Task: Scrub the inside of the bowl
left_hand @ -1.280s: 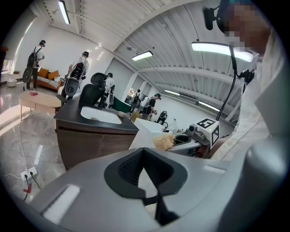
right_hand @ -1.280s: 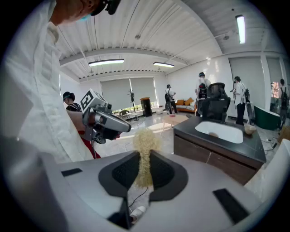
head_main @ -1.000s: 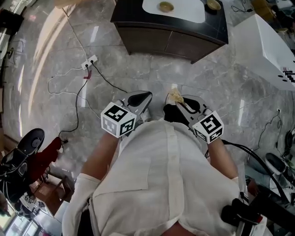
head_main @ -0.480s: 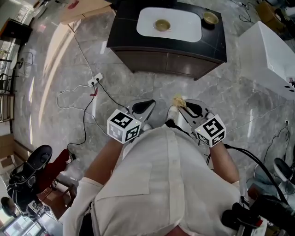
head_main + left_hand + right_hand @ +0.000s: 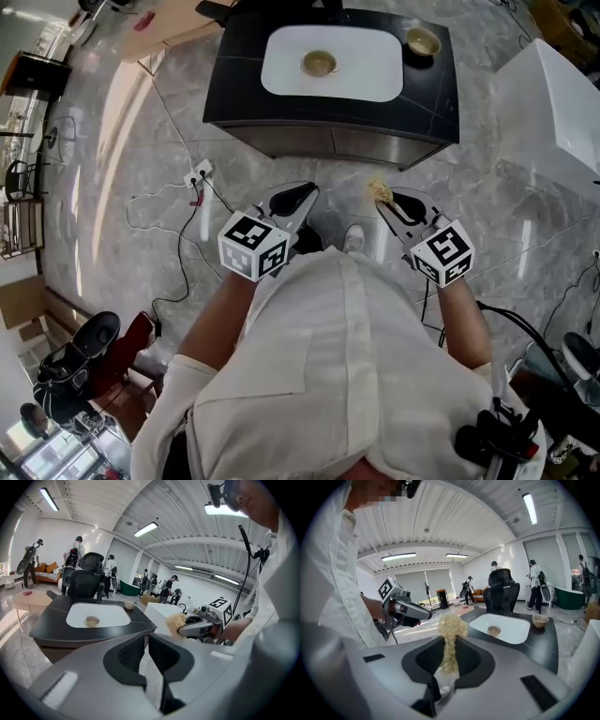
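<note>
Over at the far end of the grey marble floor point(image 5: 122, 122), the small tan round bowl point(image 5: 319, 64) sits upright in the white rectangular basin point(image 5: 361, 75) sunk into the black surface point(image 5: 433, 89). It's well apart from both tongs, so nothing's touching it yet. A second tan bowl point(image 5: 422, 42) stands on the corner of that surface, outside the basin. I'm guessing the one in the basin is the one to scrub, but it's too small from here to see whether it's dirty. The right tongs point(image 5: 450, 651) are clamped on a pale straw-coloured fibrous scrubber point(image 5: 451, 625), pinched low down with the fluffy tuft poking out past the tips. The left tongs point(image 5: 146, 644) are closed with nothing between them. Handling-wise, the bowl looks rigid, light and probably glazed, so I reckon it'll skate or spin on that smooth basin once the scrubber pushes on it. I'd open the left tongs and pinch the near rim, one jaw inside and one outside, to pin it. The scrubber looks soft and springy, so it should squash into the curve without leaning hard.
</note>
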Tool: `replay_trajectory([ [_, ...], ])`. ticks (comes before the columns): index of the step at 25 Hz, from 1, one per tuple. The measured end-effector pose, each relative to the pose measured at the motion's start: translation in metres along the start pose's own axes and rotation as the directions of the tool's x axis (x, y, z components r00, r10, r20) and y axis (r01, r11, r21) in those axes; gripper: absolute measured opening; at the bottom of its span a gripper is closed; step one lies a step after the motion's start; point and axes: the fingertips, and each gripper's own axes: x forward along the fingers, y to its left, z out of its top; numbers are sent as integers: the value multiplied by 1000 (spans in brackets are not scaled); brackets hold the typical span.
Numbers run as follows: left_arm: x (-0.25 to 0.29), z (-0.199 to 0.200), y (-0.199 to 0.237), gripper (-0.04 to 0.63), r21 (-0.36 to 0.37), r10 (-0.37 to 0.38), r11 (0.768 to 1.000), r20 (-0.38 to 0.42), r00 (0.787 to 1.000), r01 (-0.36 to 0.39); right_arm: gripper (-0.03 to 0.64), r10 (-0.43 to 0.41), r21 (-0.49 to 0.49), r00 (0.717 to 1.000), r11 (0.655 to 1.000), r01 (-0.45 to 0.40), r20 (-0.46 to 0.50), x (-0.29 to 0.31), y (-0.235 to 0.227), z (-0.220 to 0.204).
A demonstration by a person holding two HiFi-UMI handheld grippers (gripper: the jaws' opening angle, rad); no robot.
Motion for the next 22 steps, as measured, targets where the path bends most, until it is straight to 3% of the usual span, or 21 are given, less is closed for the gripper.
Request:
replay_trajectory([
  [7,43,27,72,15,-29,-35,999,-28,999,34,54,-61,19,998,998,61,-7,43,-53,20],
  [12,78,58,147,66,-48,-62,997,-58,996,59,54,-128,18,990,991,129,-52,89,-89,44],
  [17,116,70,230,80,-175,-85,982,-115,990,64,54,-200,-81,971,978,191,-128,144,-115,65],
  [22,167,66,304,86,-250,-68,968,-203,977,15,54,-217,-52,967,976,212,-136,181,-133,78],
])
